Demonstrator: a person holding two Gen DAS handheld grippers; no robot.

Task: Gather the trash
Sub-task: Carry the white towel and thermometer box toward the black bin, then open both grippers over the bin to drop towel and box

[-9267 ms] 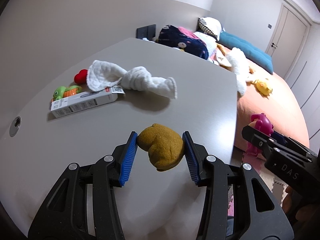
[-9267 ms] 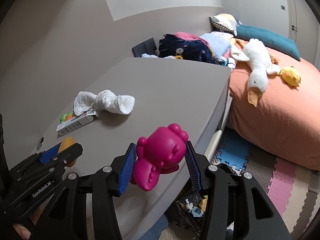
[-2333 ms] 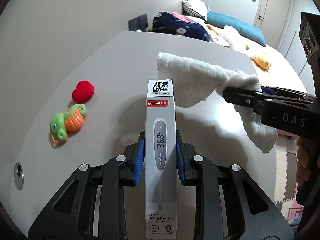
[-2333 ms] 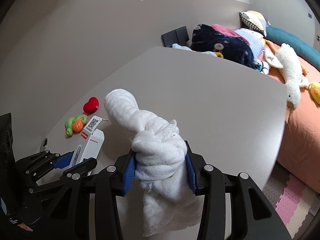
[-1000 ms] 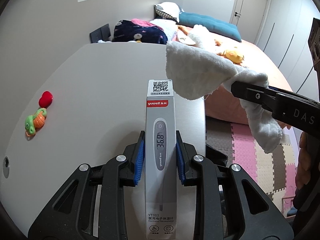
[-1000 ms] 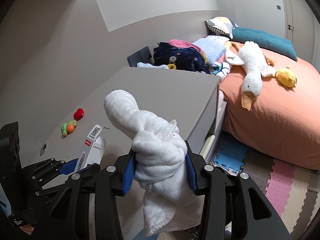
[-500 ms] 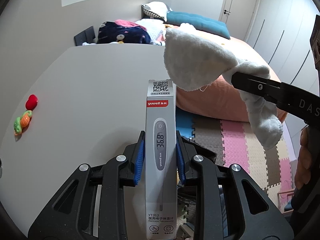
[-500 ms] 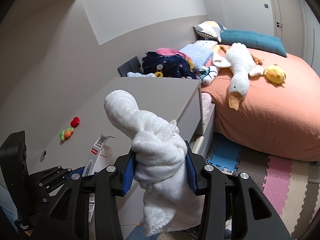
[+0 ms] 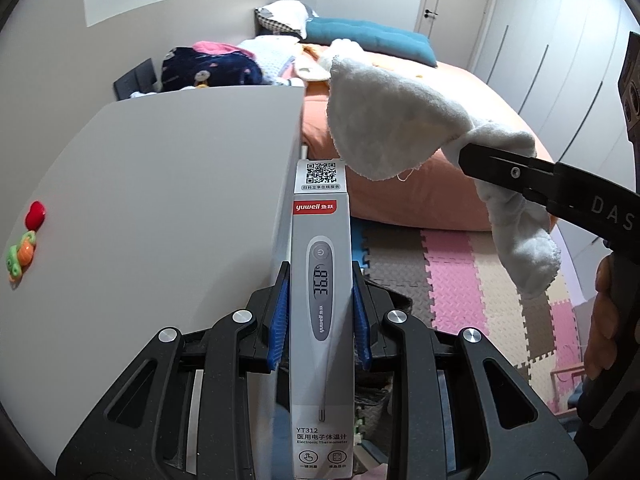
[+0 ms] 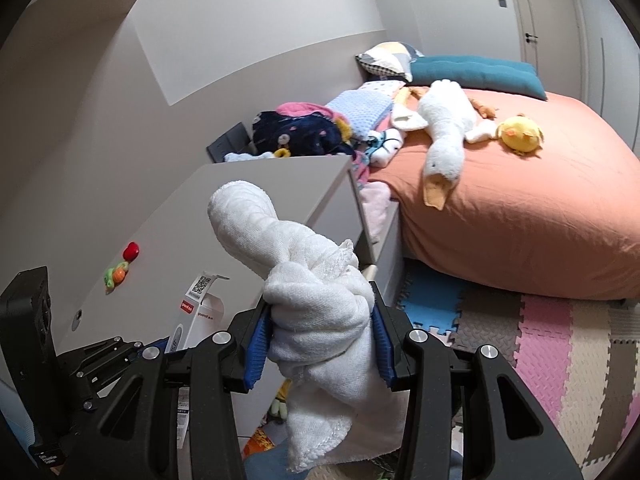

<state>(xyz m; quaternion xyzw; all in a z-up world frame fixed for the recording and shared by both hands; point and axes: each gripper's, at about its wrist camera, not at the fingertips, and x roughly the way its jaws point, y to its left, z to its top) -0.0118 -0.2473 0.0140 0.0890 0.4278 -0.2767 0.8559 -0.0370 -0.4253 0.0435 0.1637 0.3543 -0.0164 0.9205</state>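
Transport step, both tools loaded. Our left gripper point(image 9: 320, 312) is clamped on the thermometer box point(image 9: 321, 280), which stands up between its pads; our right gripper point(image 10: 318, 344) pinches the knotted white cloth point(image 10: 316, 312). Both hang past the table edge point(image 9: 288, 184). Next, we judge, comes lowering toward the container below the tools, barely visible, then releasing.
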